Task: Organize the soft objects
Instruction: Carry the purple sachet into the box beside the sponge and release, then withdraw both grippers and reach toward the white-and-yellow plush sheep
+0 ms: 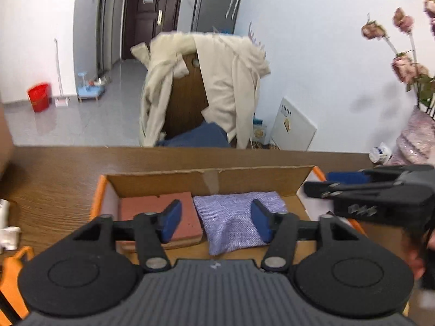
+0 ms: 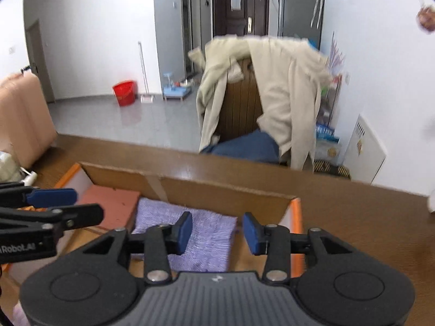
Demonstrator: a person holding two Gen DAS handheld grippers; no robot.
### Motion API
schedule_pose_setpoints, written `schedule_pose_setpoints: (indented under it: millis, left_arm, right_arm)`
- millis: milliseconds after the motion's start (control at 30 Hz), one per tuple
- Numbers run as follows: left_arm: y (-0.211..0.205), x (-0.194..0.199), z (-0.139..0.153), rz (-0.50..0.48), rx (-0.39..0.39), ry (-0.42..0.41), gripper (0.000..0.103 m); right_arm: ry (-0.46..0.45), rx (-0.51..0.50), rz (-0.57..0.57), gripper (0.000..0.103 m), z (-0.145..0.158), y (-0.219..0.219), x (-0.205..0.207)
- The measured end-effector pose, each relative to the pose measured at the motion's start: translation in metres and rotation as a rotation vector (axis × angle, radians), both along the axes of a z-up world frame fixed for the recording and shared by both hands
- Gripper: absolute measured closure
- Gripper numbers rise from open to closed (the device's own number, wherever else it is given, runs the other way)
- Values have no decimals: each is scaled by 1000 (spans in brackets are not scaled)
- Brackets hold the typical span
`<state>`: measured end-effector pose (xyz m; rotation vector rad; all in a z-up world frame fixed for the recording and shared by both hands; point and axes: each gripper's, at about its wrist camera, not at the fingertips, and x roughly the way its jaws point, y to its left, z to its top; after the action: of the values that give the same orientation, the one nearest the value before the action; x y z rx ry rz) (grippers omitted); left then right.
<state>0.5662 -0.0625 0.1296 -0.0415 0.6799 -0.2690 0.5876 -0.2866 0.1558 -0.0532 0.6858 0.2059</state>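
Note:
An open cardboard box (image 1: pixel 206 179) with orange edging sits on the wooden table. Inside lie a reddish-pink foam sponge (image 1: pixel 163 206) on the left and a folded lilac cloth (image 1: pixel 231 217) on the right. My left gripper (image 1: pixel 216 222) is open and empty, held above the box over both items. The right gripper shows side-on at the right edge of the left wrist view (image 1: pixel 339 183). In the right wrist view my right gripper (image 2: pixel 217 232) is open and empty above the lilac cloth (image 2: pixel 201 233), with the sponge (image 2: pixel 114 203) and box (image 2: pixel 217 187) beyond. The left gripper (image 2: pixel 65 203) shows at the left edge.
The wooden table (image 1: pixel 54 184) extends around the box. A chair draped with a cream coat (image 1: pixel 225 81) stands behind the table. White items (image 1: pixel 8 231) lie at the table's left edge, a small white bottle (image 1: pixel 380 153) at its far right. A red bucket (image 2: pixel 123 92) stands on the floor.

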Motion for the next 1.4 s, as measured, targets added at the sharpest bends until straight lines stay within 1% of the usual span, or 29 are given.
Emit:
schedule_pose_setpoints:
  millis: [33,100,233,300,367,433,567,733,833,900,1000,1067,1133,1167,1267,1300,1400]
  left_arm:
    - [2,-12,8,2,5,-19,38]
    - [5,-37,25,0,8,-54,36]
    - [6,-81,53,16,18,-120,26]
    - [5,-103,63,18,16,-147,22]
    - [5,-128,66,15,-10,-168,18]
    - [7,-152,59,16,-32,-184,16]
    - [1,-196,37,33,-10,-192,16]
    - [-5,-264,13,41,-12,-272,15]
    - [-7,-303,-3,33,-35,-294,9]
    - [-5,-331,-16,36,-50,-312,5]
    - [-3,-371,-41,78,-43,-343,2]
    - [0,-390,-57,104,-50,-343,1]
    - [2,-402,-70,121,-68,-334,0]
    - [2,-404,-74,129,-61,-324,0]
    - [-2,-407,-79,109,-5,-333,0]
    - [-2,-406,-78,118,0,-338,0]
    - [0,-402,-78,130,-26,-326,0]
  right_arm:
    - [-26,-3,-3,55,11,-6,-12]
    - [-67,-10,-3,49,31,-16,-37]
    - [-141,-20,1,43,63,-37,-87]
    - [-172,-14,2,39,71,-46,-115]
    - [-187,-2,11,37,71,-54,-139]
    - [-182,13,26,35,64,-62,-164]
    - [-181,11,65,35,46,-74,-213]
    - [-207,19,114,30,19,-80,-267]
    - [-210,35,128,28,1,-82,-297]
    - [-208,50,119,23,-14,-84,-317]
    - [-227,48,113,19,-38,-87,-348]
    - [-233,71,113,18,-55,-91,-365]
    - [-232,113,81,17,-71,-95,-374]
    - [-229,121,64,16,-77,-96,-377]
    - [-231,107,46,16,-90,-92,-383]
    - [-236,99,46,16,-92,-90,-384]
    - [-236,89,61,16,-94,-87,-385]
